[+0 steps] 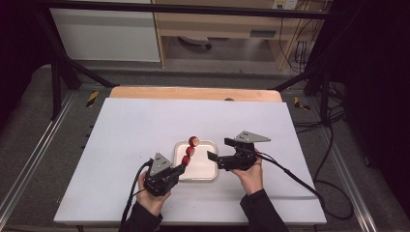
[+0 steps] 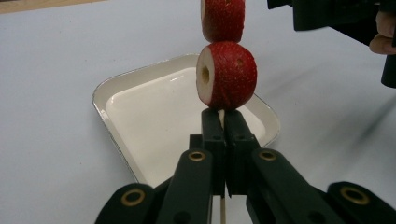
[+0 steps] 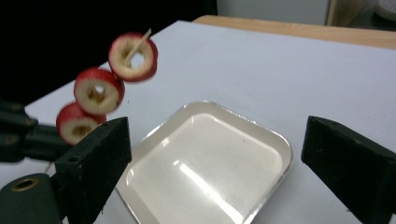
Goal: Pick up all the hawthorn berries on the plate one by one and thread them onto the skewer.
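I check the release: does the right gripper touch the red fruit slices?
Apart. The right gripper view shows the right gripper open, slices left of its jaws.

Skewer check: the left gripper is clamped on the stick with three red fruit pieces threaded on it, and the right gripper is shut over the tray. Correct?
Not quite: the right gripper is open, its jaws standing wide apart over the tray, as the right gripper view shows. The left gripper is clamped on the skewer with three red fruit pieces.

White worktop [image 1: 145, 125] w/ bare wooden strip [image 1: 193, 93] along far edge. Beyond: wooden shelf unit [image 1: 217, 24] far centre, white panel [image 1: 106, 34] far left, cables [image 1: 333, 121] on grey floor at right.
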### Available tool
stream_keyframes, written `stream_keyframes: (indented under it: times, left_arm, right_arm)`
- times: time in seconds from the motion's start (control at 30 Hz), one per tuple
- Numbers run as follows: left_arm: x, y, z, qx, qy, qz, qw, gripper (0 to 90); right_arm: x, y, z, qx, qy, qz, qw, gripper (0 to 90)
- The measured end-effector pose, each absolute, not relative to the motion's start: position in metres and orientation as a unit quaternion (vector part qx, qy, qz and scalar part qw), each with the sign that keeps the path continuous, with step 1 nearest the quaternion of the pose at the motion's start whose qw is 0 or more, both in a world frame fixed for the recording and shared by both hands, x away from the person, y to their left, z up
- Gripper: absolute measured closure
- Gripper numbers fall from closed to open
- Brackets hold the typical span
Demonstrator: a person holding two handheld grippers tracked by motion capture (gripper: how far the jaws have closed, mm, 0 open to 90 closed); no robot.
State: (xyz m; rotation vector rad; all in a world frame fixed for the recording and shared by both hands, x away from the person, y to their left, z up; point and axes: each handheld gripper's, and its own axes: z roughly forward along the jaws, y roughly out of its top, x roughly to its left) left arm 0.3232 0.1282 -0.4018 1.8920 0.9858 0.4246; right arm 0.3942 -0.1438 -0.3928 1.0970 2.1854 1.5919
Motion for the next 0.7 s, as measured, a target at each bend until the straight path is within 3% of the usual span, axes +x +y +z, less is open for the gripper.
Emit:
stream_keyframes:
  times: [0.7]
  left_arm:
    - [0.336,0.133,-0.396,0.805,0.372,0.154,0.435,88.6]
  right_arm:
    - [0.377,-0.207,-0.421,0.334,0.821,0.446,0.124,0.5]
